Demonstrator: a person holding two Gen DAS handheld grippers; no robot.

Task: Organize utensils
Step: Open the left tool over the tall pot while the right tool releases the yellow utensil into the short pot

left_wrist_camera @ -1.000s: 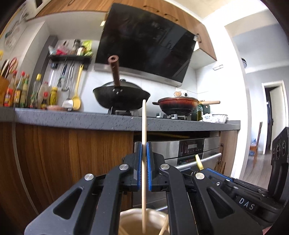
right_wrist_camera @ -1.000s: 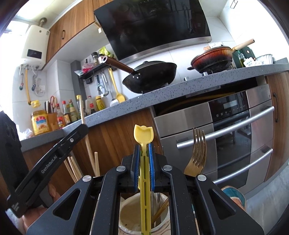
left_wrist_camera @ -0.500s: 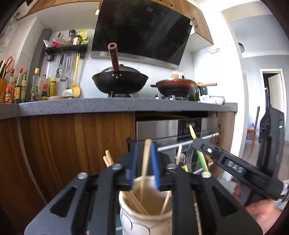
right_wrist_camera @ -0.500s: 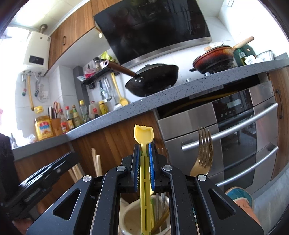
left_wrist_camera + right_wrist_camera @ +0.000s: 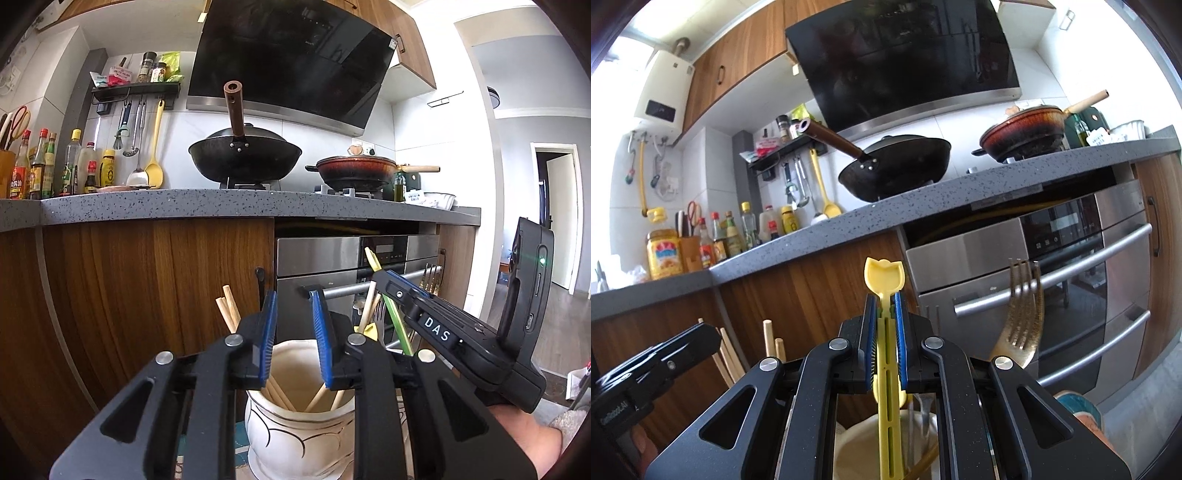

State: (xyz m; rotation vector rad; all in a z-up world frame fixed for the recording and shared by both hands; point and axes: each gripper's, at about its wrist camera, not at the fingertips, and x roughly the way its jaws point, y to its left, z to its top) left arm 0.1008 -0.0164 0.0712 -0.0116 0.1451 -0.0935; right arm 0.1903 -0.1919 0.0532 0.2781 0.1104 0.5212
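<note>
My left gripper (image 5: 293,308) is open and empty above a white ceramic utensil jar (image 5: 295,432) that holds several wooden chopsticks (image 5: 228,310). My right gripper (image 5: 884,314) is shut on a yellow plastic utensil (image 5: 884,275) held upright over a second pale jar (image 5: 857,454). A gold fork (image 5: 1023,314) stands in that jar, to the right of the gripper. In the left wrist view my right gripper (image 5: 413,295) shows at the right with the yellow-green utensil (image 5: 397,325) slanting down from it. The left gripper's body (image 5: 646,380) shows at the left of the right wrist view.
A grey stone counter (image 5: 184,206) runs across above, with a black wok (image 5: 243,158), a red pan (image 5: 354,170) and sauce bottles (image 5: 44,166). Below are wooden cabinet fronts (image 5: 147,280) and a steel oven (image 5: 1071,280). A doorway (image 5: 554,218) opens at the right.
My left gripper has let go of the chopstick, which dropped into the white jar, and its jaws have opened wide. My right gripper still holds the yellow utensil over its jar.
</note>
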